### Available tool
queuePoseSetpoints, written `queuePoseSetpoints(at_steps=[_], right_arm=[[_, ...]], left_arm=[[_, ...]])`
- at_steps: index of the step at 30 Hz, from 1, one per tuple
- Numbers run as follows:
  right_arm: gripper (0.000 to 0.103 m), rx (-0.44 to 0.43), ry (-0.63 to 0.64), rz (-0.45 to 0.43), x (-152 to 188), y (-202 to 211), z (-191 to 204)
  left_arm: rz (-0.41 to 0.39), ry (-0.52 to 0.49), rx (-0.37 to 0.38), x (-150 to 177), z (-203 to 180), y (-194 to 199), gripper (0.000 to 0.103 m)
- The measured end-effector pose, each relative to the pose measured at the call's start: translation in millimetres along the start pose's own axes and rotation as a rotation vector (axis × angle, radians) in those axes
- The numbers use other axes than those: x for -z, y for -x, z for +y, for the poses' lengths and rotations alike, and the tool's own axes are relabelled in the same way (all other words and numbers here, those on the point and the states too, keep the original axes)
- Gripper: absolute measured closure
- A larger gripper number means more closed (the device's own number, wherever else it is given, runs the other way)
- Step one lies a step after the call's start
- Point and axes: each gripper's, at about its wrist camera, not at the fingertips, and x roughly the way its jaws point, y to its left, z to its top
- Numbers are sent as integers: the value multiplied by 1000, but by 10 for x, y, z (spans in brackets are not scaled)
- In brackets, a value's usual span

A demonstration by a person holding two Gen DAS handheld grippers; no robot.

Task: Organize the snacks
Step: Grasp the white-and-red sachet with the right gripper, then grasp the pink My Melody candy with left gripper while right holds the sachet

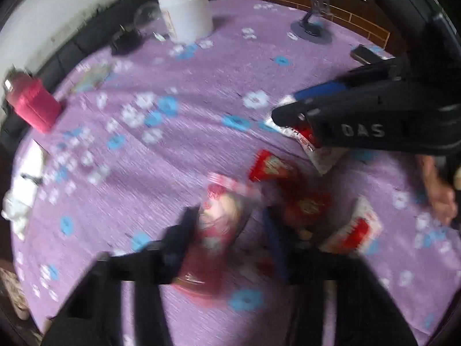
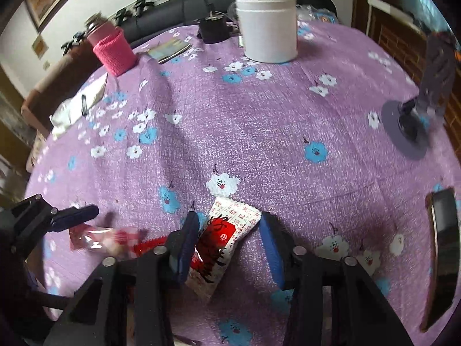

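Note:
Several red and white snack packets lie on the purple flowered tablecloth (image 1: 201,92). My left gripper (image 1: 230,225) is open around a pink and red packet (image 1: 222,216), which lies between its fingers; the view is blurred. A red packet (image 1: 270,167) and a red and white one (image 1: 357,230) lie nearby. My right gripper (image 2: 227,230) is open around a white and red packet (image 2: 222,239), also seen in the left wrist view (image 1: 311,144). The left gripper shows in the right wrist view (image 2: 72,216) over the pink packet (image 2: 100,239).
A white tub (image 2: 268,26) stands at the far side, with a pink bottle (image 2: 112,49) at far left. A purple phone stand (image 2: 415,115) is at the right and a dark phone (image 2: 443,253) at the right edge. A notepad (image 2: 83,101) lies at left.

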Motion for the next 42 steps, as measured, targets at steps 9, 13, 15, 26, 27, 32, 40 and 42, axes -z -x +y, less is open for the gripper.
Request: queuePoseSetpoints(at_steps=[9, 13, 15, 26, 27, 32, 40, 42], right_arm=[[88, -73, 119, 53, 334, 129, 300], [91, -176, 92, 124, 615, 293, 257], [91, -242, 58, 147, 748, 393, 188], [49, -268, 76, 65, 1313, 869, 189], [49, -263, 89, 59, 1313, 878, 215], [49, -173, 196, 36, 1292, 831, 469], [65, -33, 324, 33, 1365, 650, 636], [70, -31, 325, 33, 1386, 679, 608]], left_arm=[[9, 159, -48, 511, -115, 349, 80], [-31, 248, -41, 887, -174, 708, 80], [-57, 302, -29, 1085, -213, 865, 80], [-129, 512, 88, 1708, -381, 833, 78], [-141, 518, 89, 1725, -388, 845, 77], [-165, 507, 55, 1731, -540, 856, 60], [-170, 360, -110, 1670, -881, 818, 80], [-179, 379, -100, 1696, -857, 837, 80]])
